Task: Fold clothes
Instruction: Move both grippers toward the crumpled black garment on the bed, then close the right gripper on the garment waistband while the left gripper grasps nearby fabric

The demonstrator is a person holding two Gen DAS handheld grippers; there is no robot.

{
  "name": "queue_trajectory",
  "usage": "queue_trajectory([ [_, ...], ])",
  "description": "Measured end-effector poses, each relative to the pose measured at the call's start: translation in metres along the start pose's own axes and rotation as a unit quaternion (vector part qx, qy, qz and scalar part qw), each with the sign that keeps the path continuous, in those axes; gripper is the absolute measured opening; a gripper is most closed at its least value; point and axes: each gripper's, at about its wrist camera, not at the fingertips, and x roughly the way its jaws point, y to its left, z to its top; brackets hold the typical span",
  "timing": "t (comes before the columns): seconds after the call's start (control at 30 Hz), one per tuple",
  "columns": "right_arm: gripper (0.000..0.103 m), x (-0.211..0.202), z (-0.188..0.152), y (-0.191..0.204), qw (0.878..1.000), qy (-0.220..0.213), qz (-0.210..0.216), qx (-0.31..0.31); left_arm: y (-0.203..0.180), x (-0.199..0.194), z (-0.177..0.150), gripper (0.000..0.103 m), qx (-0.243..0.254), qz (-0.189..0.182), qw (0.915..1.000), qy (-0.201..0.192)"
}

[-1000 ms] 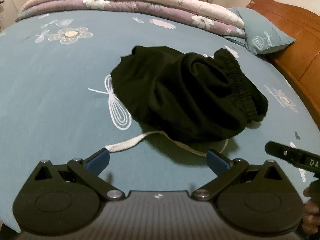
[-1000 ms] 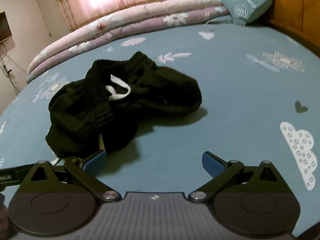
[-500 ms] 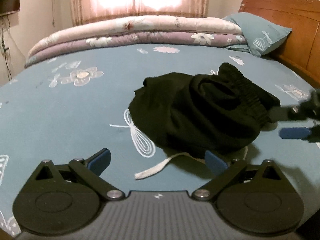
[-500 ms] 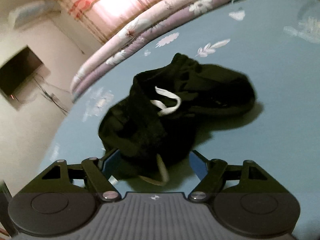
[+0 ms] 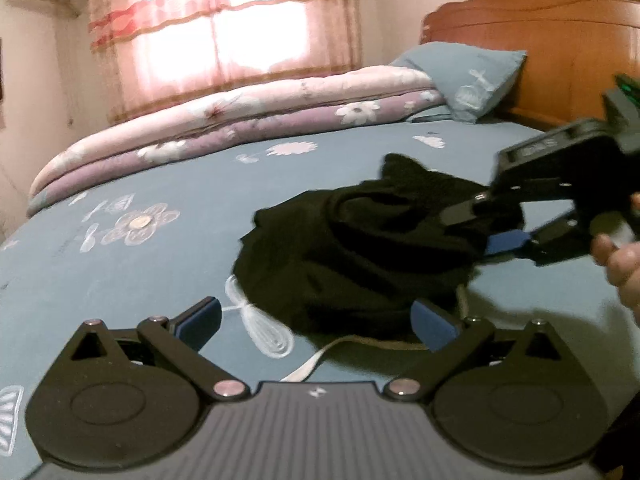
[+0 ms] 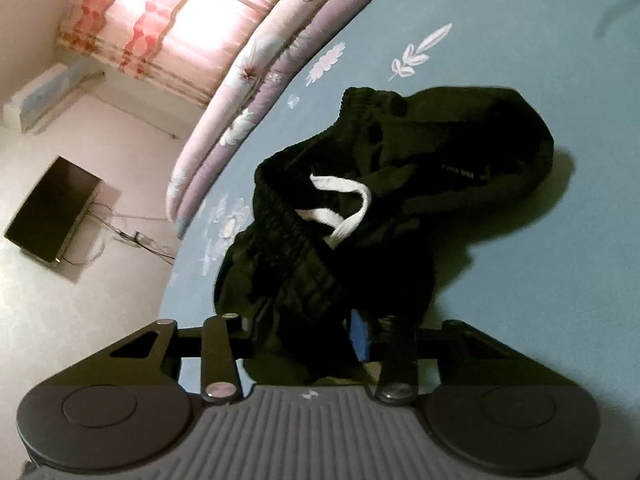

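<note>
Black shorts (image 5: 360, 248) (image 6: 440, 152) lie crumpled on the blue flowered sheet (image 5: 160, 272). Their ribbed waistband faces the right wrist view, with a white drawstring (image 6: 348, 208) looped on it. My right gripper (image 6: 310, 320) (image 5: 480, 226) has its jaws closing around a bunch of the waistband. Fabric fills the gap, but the blue pad's face still shows and the pads do not clamp it. My left gripper (image 5: 316, 312) is open just short of the shorts' near edge, its right pad close to the cloth. The drawstring's loose end (image 5: 308, 364) trails between its fingers.
A rolled pink and purple quilt (image 5: 240, 120) lies along the bed's far side. A blue pillow (image 5: 468, 76) leans on the wooden headboard (image 5: 540, 20). A person's hand (image 5: 624, 264) holds the right gripper. A dark screen (image 6: 52, 212) hangs on the wall beyond the bed.
The right gripper moved in onto the shorts' waistband while rolling, and its jaws narrowed from wide open to around the cloth. The left gripper rose and rolled and stays open.
</note>
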Motion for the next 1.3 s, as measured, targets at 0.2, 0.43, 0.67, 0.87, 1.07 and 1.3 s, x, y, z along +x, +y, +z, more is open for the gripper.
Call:
queue_trajectory([
  [0.2, 0.023, 0.000, 0.003, -0.008, 0.999, 0.001, 0.036, 0.033, -0.023, 0.002, 0.007, 0.101, 0.073, -0.009, 0.9969, -0.028],
  [0.43, 0.019, -0.021, 0.009, 0.055, 0.997, 0.010, 0.056, -0.047, -0.058, 0.012, 0.007, 0.101, 0.199, 0.036, 0.9767, -0.073],
  [0.67, 0.019, -0.018, 0.009, 0.092, 0.996, 0.028, 0.044, -0.079, -0.089, 0.024, 0.003, 0.095, 0.279, 0.090, 0.9497, -0.110],
  [0.87, 0.019, -0.025, 0.006, 0.099, 0.994, 0.032, 0.041, -0.094, -0.090, 0.044, 0.012, 0.083, 0.287, 0.128, 0.9423, -0.115],
  [1.07, 0.019, -0.028, 0.003, 0.096, 0.995, 0.033, 0.039, -0.090, -0.088, 0.041, 0.016, 0.085, 0.286, 0.125, 0.9397, -0.140],
  [1.3, 0.020, -0.032, 0.000, 0.100, 0.994, 0.032, 0.041, -0.095, -0.093, 0.048, 0.016, 0.063, 0.276, 0.135, 0.9415, -0.139],
])
